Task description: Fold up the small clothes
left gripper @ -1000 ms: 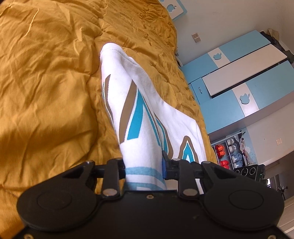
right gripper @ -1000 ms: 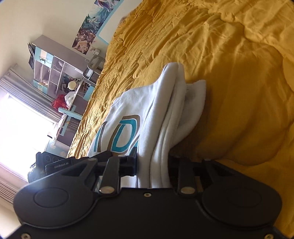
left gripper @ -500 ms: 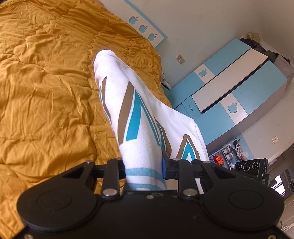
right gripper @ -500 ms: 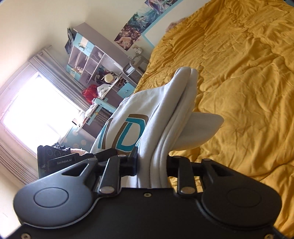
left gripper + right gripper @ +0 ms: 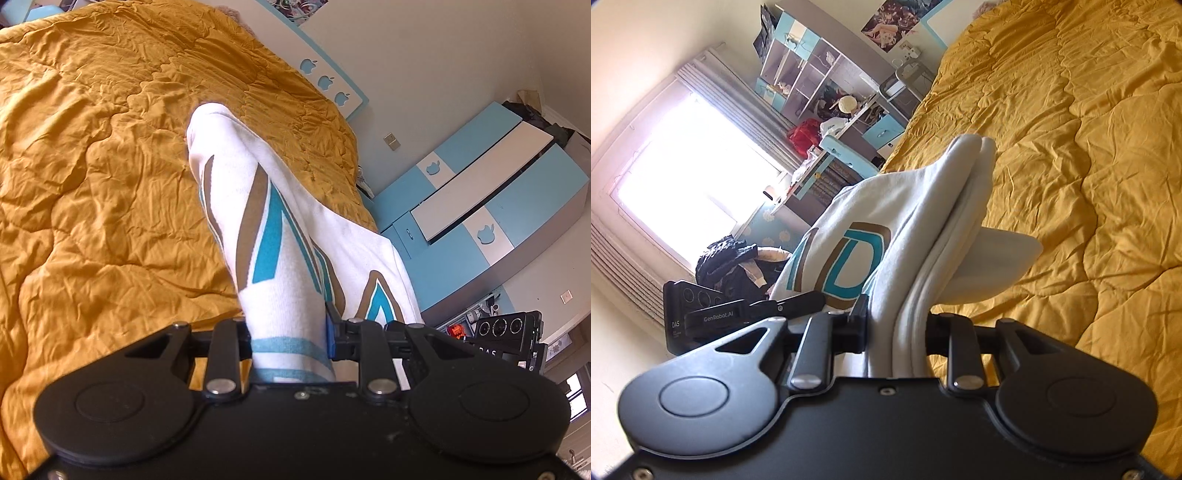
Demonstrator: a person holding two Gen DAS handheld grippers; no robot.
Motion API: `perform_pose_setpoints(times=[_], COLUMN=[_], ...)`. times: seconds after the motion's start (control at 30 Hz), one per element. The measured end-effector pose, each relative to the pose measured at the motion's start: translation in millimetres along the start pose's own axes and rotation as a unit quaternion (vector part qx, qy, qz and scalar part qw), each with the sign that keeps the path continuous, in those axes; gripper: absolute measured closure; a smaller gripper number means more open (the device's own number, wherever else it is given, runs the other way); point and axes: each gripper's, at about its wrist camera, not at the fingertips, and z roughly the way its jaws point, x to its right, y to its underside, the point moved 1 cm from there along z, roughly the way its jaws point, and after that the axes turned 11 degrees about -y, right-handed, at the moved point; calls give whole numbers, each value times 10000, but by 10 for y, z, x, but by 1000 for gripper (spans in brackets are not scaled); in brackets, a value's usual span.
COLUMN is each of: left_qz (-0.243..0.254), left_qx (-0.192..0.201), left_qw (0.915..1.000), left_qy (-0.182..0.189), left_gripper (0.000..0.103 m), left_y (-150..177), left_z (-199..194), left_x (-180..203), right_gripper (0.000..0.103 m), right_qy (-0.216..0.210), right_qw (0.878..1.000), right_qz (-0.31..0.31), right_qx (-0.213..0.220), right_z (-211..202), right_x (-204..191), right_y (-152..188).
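A small white garment (image 5: 258, 206) with teal and brown printed letters hangs folded between both grippers, lifted above the bed. My left gripper (image 5: 290, 336) is shut on one bunched edge of it. My right gripper (image 5: 897, 325) is shut on the other edge, where several white layers (image 5: 945, 221) are stacked; a printed "D" shows on the garment's face and a loose flap (image 5: 1001, 254) sticks out to the right. The other gripper's body shows at the edge of each view, in the left wrist view (image 5: 506, 332) and in the right wrist view (image 5: 701, 314).
A mustard-yellow quilt (image 5: 92, 184) covers the bed below the garment, also in the right wrist view (image 5: 1089, 147). A blue and white wardrobe (image 5: 487, 206) stands beyond the bed's end. A desk with shelves (image 5: 827, 96) and a bright window (image 5: 683, 184) lie on the other side.
Both grippers have risen and tilted up with the garment, which now hangs clear of the quilt. More of the room shows beyond the bed in both views.
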Motion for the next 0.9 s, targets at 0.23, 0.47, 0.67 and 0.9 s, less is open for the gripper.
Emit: perform_pose_setpoints(times=[0.23, 0.47, 0.67, 0.9], left_qz=[-491, -813, -713, -179], left_qx=[-368, -521, -313, 407], left_qw=[9981, 9952, 9948, 9982], left_qy=[-53, -186, -655, -403], left_gripper=[78, 67, 61, 54], left_y=[415, 688, 524, 19], left_z=[424, 689, 232, -174], left_x=[-778, -1250, -1290, -899], right_gripper=[77, 75, 45, 44], right_qy=[406, 592, 775, 575], right_qw=[9984, 9961, 9928, 9949], right_qz=[223, 569, 850, -822], right_qx=[-317, -324, -325, 140], right_z=[406, 564, 385, 277], right_x=[436, 885, 992, 359], right_y=[453, 680, 635, 206])
